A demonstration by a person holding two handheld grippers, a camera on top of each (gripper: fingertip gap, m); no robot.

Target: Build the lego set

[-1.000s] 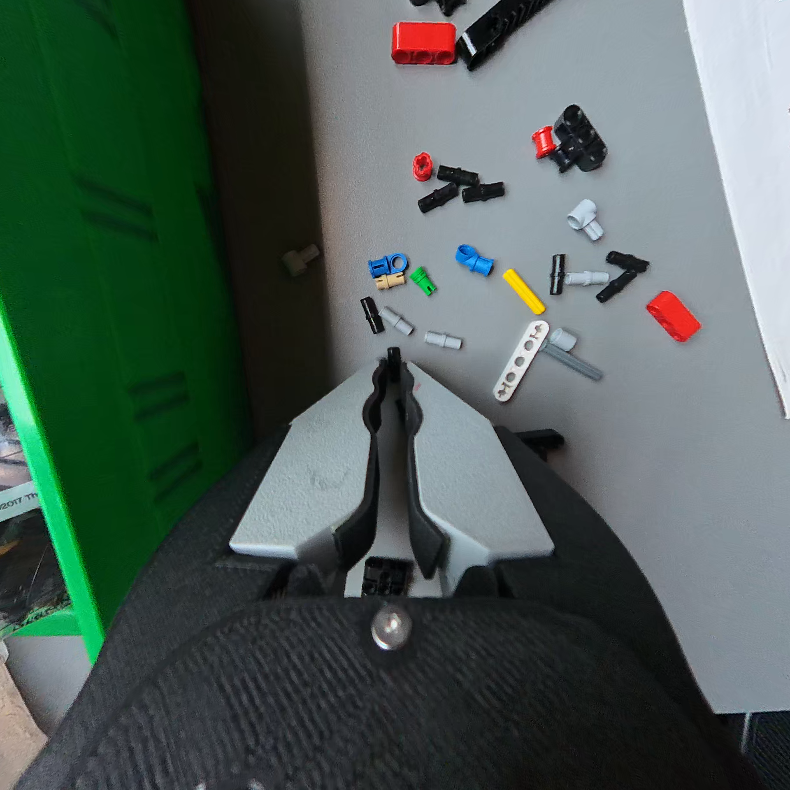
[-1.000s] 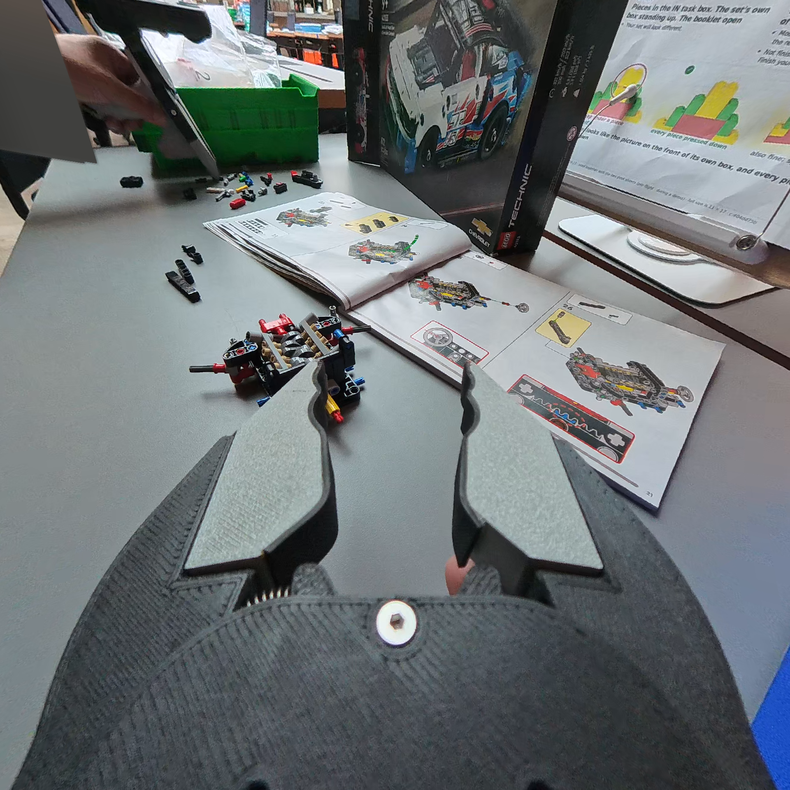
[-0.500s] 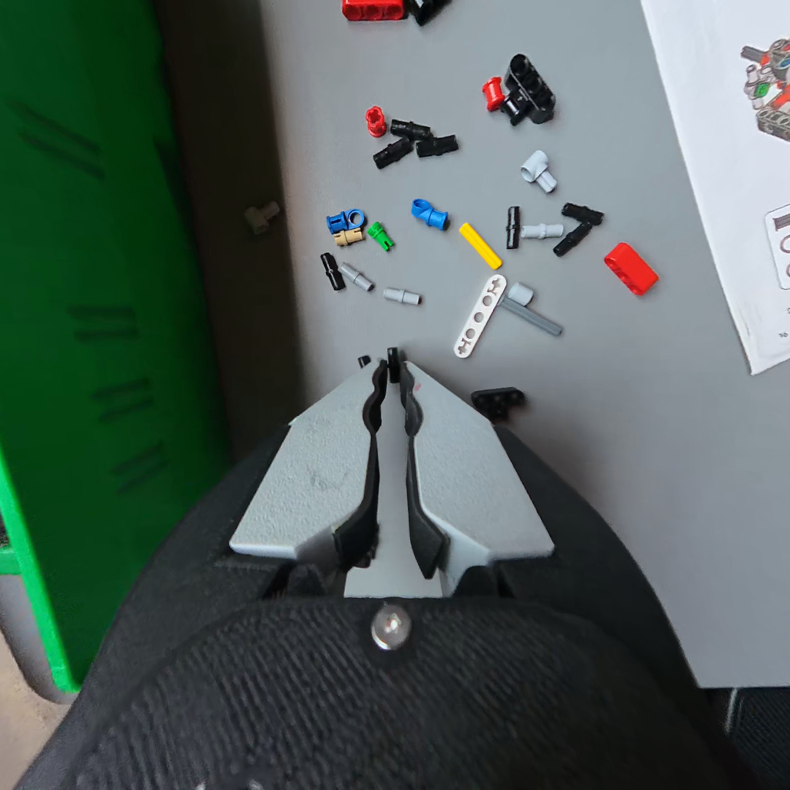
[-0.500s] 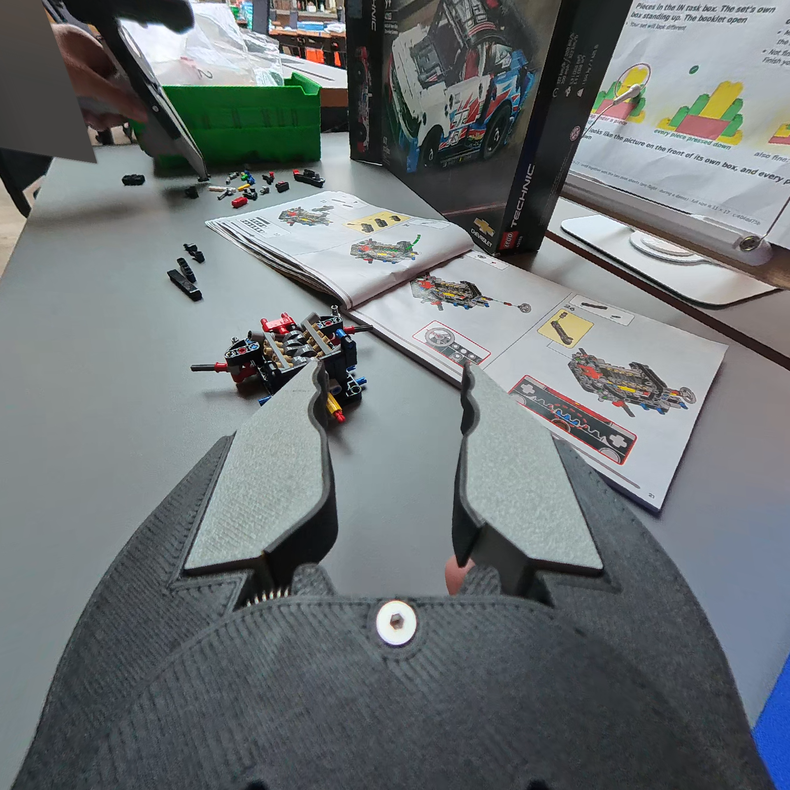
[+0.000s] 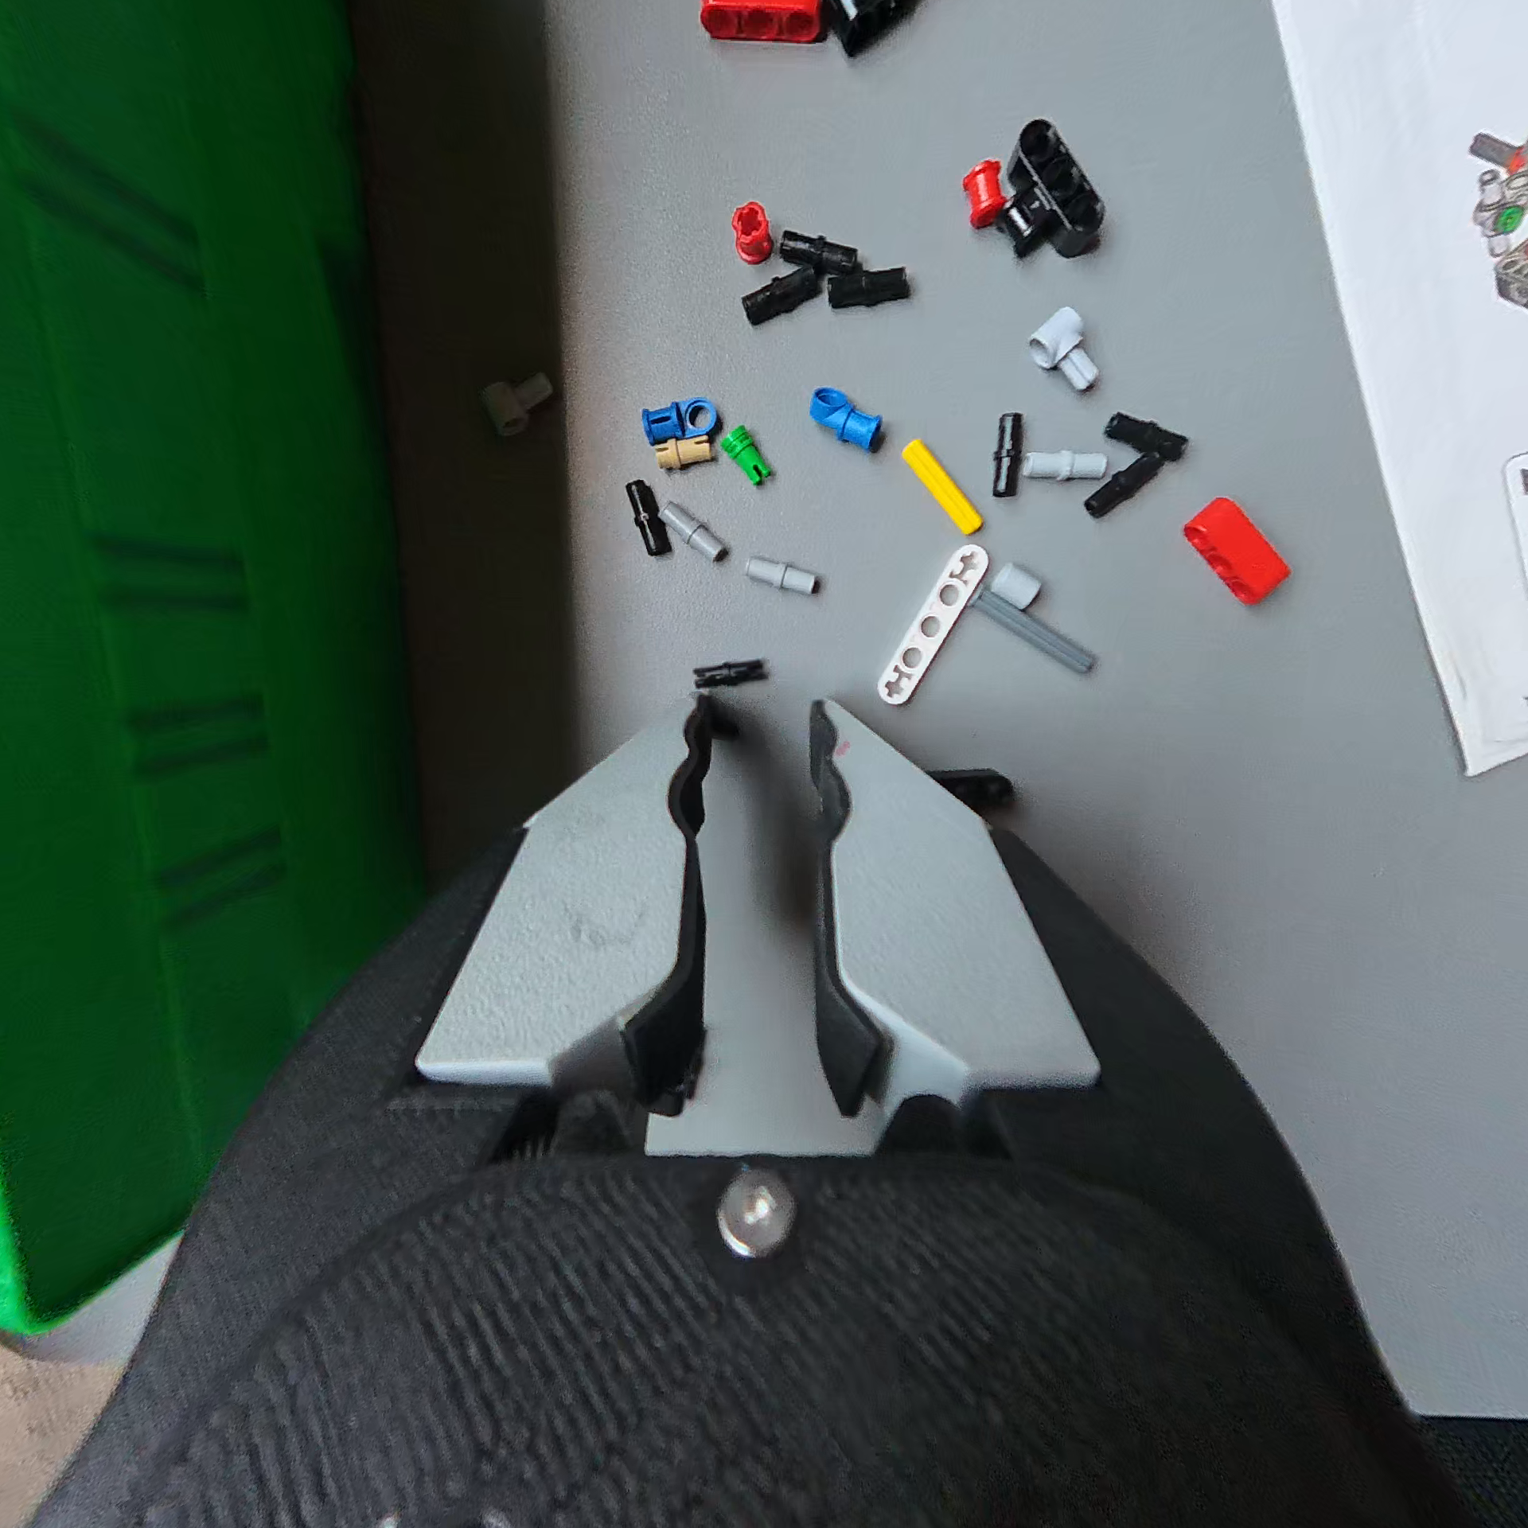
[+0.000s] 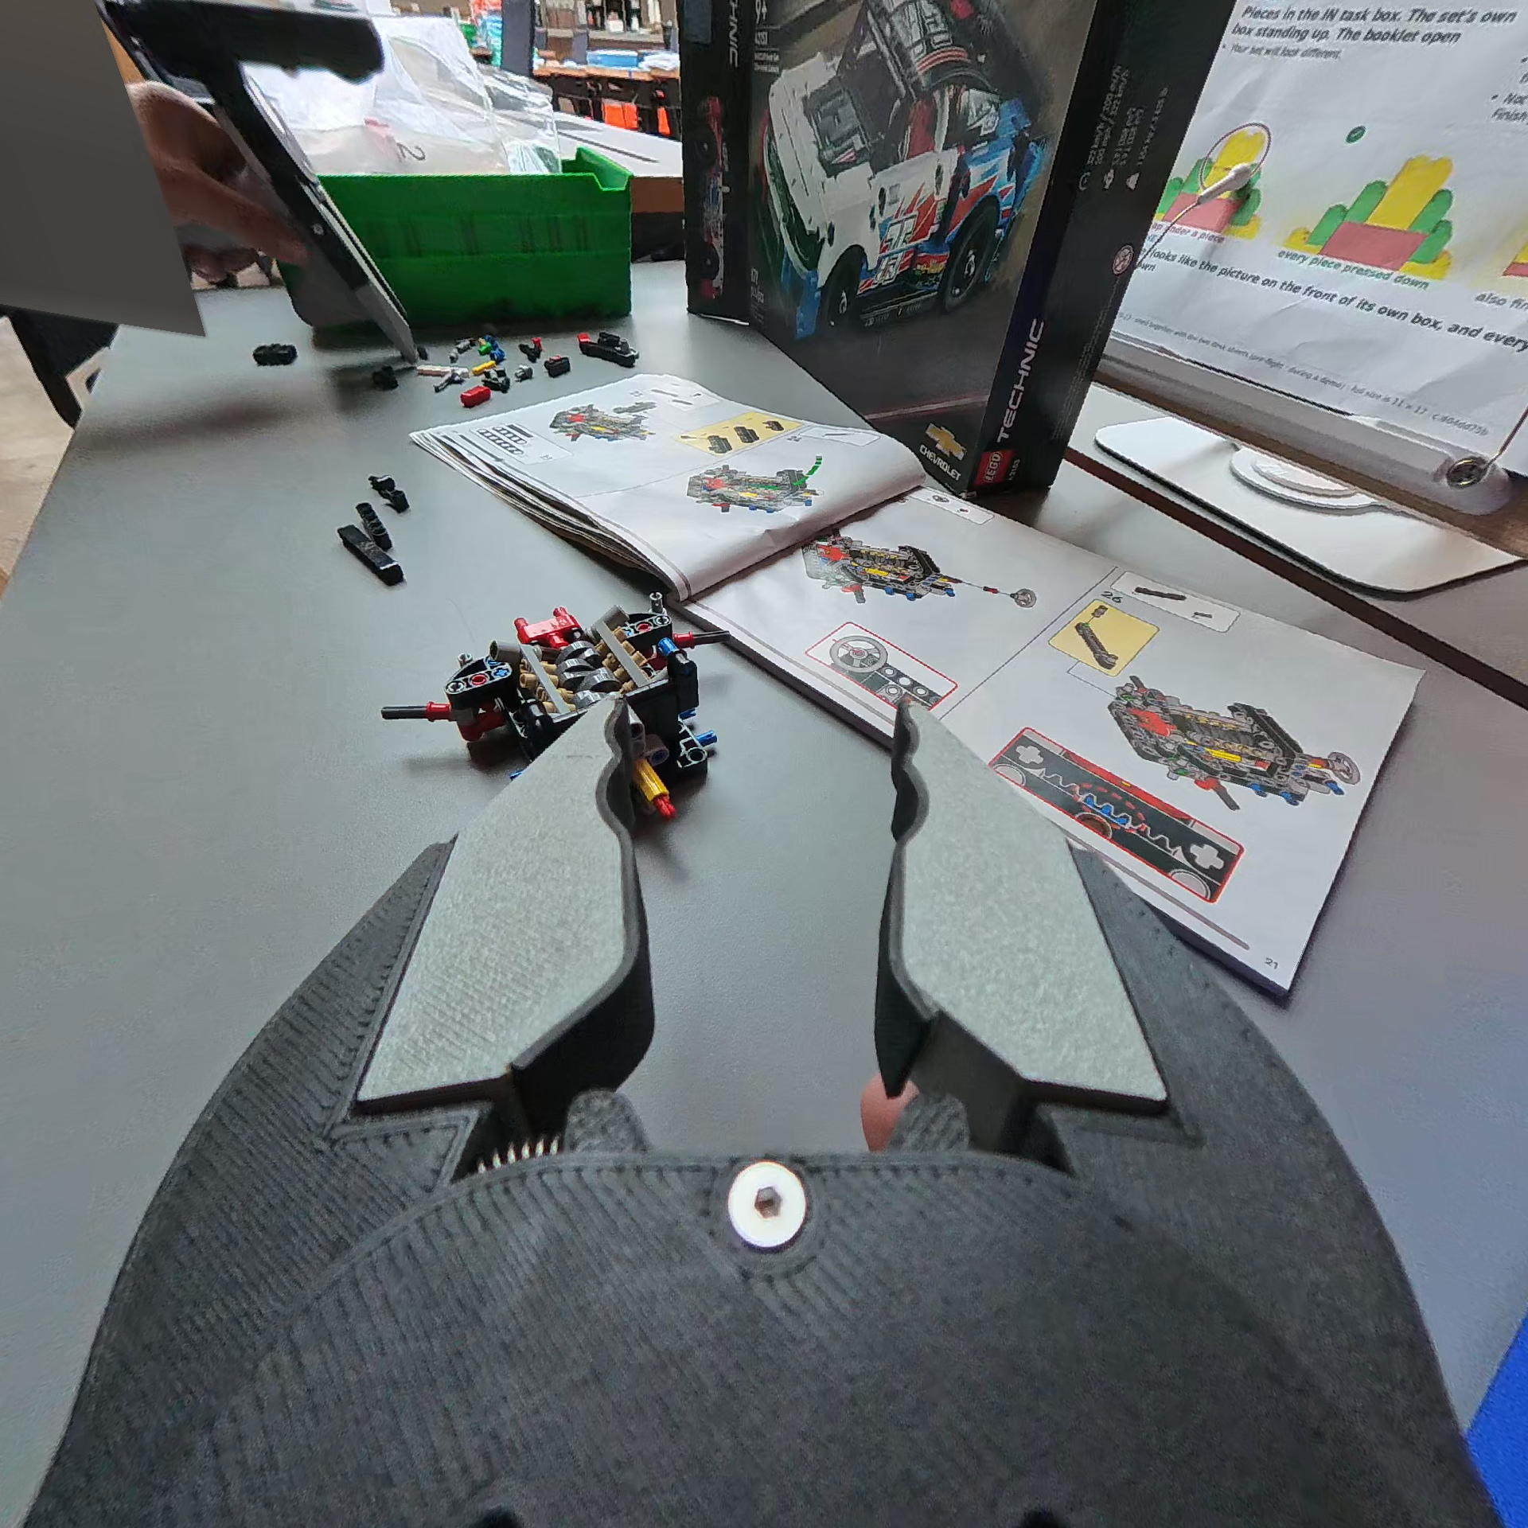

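Note:
My left gripper is open and empty, pointing down at the grey table. A small black pin lies on the table just ahead of its fingertips. Beyond it are scattered loose parts: a white thin beam, a yellow axle, a red beam, blue connectors and several black pins. My right gripper is open and empty, low over the table. The partly built model sits just beyond its left finger. The left gripper also shows in the right wrist view.
A green bin stands left of the loose parts; it also shows in the right wrist view. The open instruction booklet lies right of the model, the set's box upright behind it. Black beams lie at the left. My hands' fingertips stand some 55 cm from each other. The yellow axle is about 5 cm from my left fingertips and 50 cm from my right.
My left gripper has opened and let go of the black pin, which now lies on the table ahead of its tips. My right gripper has stayed still and open.

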